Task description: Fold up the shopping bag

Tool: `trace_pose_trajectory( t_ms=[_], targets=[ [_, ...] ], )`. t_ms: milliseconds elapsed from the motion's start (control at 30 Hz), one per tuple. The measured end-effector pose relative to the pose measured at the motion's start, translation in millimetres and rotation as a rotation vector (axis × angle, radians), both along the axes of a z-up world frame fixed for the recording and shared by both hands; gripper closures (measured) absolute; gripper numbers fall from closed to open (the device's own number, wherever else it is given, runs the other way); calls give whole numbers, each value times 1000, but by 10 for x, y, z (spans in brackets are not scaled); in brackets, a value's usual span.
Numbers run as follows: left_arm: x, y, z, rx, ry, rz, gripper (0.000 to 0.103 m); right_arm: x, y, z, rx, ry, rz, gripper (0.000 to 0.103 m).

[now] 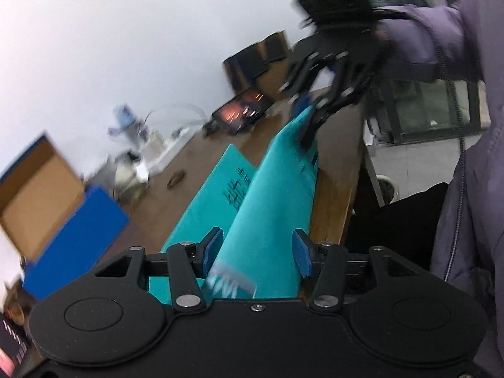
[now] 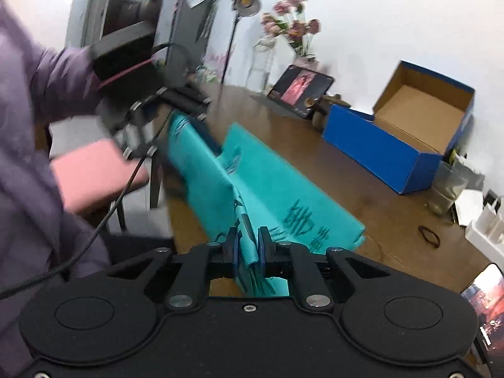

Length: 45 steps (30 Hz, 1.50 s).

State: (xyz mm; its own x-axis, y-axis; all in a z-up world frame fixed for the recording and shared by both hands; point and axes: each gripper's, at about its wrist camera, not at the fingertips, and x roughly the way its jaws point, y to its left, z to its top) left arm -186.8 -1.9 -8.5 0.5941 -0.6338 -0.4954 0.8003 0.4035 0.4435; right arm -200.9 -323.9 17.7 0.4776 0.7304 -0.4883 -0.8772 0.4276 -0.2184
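Note:
A teal shopping bag (image 1: 271, 189) with dark print lies lengthwise on the brown wooden table (image 1: 334, 195), its near layer pulled up into a raised ridge. My left gripper (image 1: 256, 249) is open, its blue pads wide apart on either side of that ridge at one end. At the far end, my right gripper (image 1: 310, 116) pinches the bag. In the right wrist view my right gripper (image 2: 249, 242) is shut on the bag (image 2: 267, 182), folded layers bunched between the pads. The left gripper (image 2: 189, 116) appears blurred at the bag's other end.
An open blue shoebox (image 2: 378, 145) stands on the table's far side. A propped tablet (image 2: 299, 89), a vase of pink flowers (image 2: 296, 31), a hair tie (image 2: 429, 236) and a lit phone (image 2: 485, 299) are nearby. A pink stool (image 2: 94, 170) sits off the table edge beside a purple sleeve (image 1: 425, 37).

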Motion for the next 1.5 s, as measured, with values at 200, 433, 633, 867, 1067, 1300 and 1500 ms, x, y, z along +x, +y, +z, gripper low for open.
trace_pose_trajectory(
  t_ms=[200,433,633,867,1067,1300,1500],
  targets=[
    [17,137,-43,-35,51,-14,77,-104,90,-135,-20,-10,2,78],
    [-91,79,-217,-33,52,-15,86,87,109,-195,133,118,-37,82],
    [87,353,-131,-188,188,18,85,282,-173,-377,419,383,-149,82],
    [198,575,-29,-454,316,90,84,419,-309,-501,628,557,-287,82],
    [208,615,-79,-594,336,218,82,485,-233,-561,667,561,-394,82],
    [281,629,-161,-698,353,392,81,556,-140,-626,706,559,-518,85],
    [215,488,-145,-610,268,503,80,302,199,-526,507,278,-627,83]
  ],
)
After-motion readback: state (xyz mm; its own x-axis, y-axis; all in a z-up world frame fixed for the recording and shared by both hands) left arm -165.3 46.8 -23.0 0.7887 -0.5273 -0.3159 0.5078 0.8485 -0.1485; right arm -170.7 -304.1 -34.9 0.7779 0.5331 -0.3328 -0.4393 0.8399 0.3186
